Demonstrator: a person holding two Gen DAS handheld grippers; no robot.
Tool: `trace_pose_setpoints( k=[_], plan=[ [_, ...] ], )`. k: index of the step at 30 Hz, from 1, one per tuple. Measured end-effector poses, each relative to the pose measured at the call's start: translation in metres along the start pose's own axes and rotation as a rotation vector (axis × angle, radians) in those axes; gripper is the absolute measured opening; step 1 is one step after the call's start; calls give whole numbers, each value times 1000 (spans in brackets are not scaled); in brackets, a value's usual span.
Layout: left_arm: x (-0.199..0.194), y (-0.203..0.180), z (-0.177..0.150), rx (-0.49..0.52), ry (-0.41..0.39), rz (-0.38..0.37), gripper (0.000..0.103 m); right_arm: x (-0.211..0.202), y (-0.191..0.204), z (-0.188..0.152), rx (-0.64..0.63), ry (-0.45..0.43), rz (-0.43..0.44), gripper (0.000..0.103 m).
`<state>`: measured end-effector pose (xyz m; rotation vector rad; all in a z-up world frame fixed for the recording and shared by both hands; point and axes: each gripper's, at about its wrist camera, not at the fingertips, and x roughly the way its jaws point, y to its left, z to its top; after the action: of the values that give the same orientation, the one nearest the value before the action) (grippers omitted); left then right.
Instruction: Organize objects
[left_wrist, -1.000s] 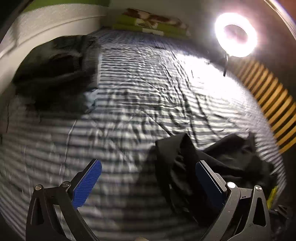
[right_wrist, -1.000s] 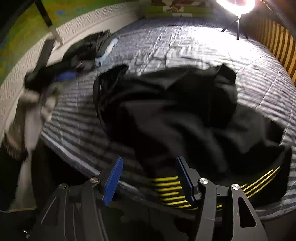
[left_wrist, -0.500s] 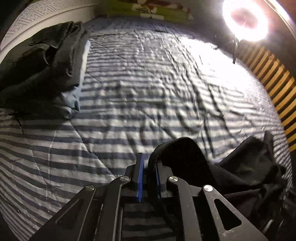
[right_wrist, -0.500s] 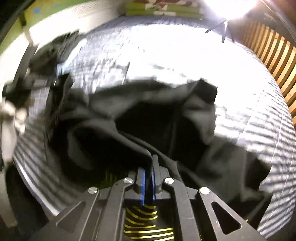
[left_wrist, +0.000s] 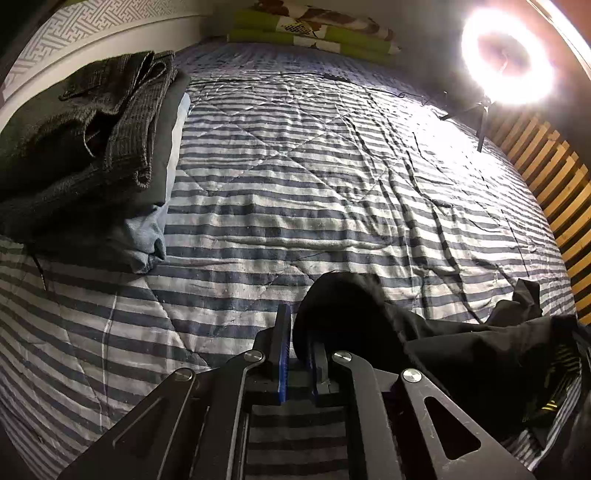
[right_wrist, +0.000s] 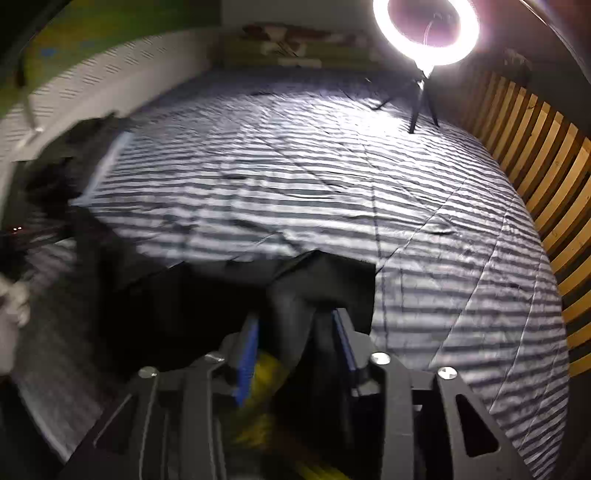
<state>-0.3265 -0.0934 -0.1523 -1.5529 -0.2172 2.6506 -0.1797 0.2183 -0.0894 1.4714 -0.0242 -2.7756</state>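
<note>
A black garment (left_wrist: 461, 354) with yellow stripes lies bunched at the near right of the striped bed. My left gripper (left_wrist: 297, 354) is shut on a fold of it at its left end. In the right wrist view the same black garment (right_wrist: 221, 295) hangs between the two grippers. My right gripper (right_wrist: 295, 350) has its blue pads a little apart with black cloth and a yellow-striped part pinched between them. The view is blurred.
A stack of folded dark clothes (left_wrist: 85, 140) over a light blue piece lies at the bed's left edge. The blue-and-white striped quilt (left_wrist: 314, 177) covers the bed. A ring light (left_wrist: 506, 62) on a tripod stands at the far right by a wooden slatted wall (left_wrist: 554, 184). Green pillows (left_wrist: 310, 29) lie at the head.
Both grippers went from open to shut on the black garment. The garment has been lifted and pulled toward the near edge, and the right gripper's jaws now stand slightly wider around the cloth.
</note>
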Motion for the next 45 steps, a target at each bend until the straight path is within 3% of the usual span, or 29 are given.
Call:
trace_pose_setpoints(
  k=[3,6,9,14,15,16,18,21,28,32,36,40,45],
  plan=[
    [1,1,-2,-14,-6,-7,6,-18,21,-30,-68,1,88,36],
    [1,1,-2,-25,-10,-17,5,-17,46,-56,-165,31,119,41],
    [-4,1,-2,-33,-20,-21,4,1,69,-74,-276,62,26,46],
    [-20,4,-2,-70,-46,-54,3,34,80,-75,-324,119,-47,46],
    [-26,6,-1,-88,-54,-71,3,36,80,-75,-325,134,-60,42],
    [-30,6,-1,-93,-60,-80,3,35,80,-74,-320,140,-61,26],
    [-41,6,-1,-94,-78,-86,3,22,77,-70,-294,133,-62,15],
    [-67,5,-1,-89,-121,-106,3,-15,70,-63,-242,74,-47,12],
    [-180,10,-2,-111,-310,-203,3,-147,59,-36,-145,-169,-38,9],
    [-259,20,-8,-124,-446,-246,3,-222,66,-22,-110,-310,28,9],
    [-335,39,-21,-146,-570,-266,3,-259,89,-10,-122,-364,127,8],
    [-413,71,-24,-180,-693,-169,3,-279,124,5,-160,-395,252,8],
    [-486,102,-4,-218,-787,-55,3,-294,158,28,-174,-450,411,8]
  ],
)
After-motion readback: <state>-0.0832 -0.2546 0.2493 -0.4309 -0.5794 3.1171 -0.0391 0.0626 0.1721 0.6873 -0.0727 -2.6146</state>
